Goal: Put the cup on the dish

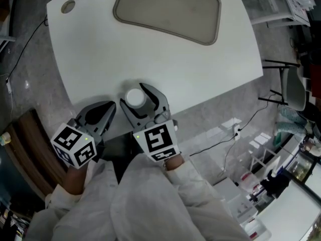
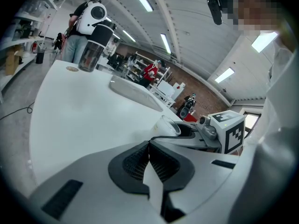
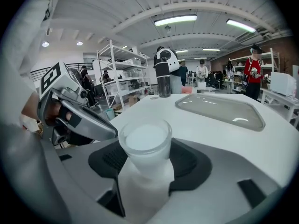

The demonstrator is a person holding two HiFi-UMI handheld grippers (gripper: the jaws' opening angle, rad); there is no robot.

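Your right gripper clamped on the frosted round cup at the white table's near edge, your left gripper closed, empty, smooth beige dish well apart, far rim cropped.

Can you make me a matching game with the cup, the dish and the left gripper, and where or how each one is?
1. cup
2. dish
3. left gripper

A. shut, nothing in it
B. empty, on the table
C. held in the right gripper

Pairs: 1-C, 2-B, 3-A
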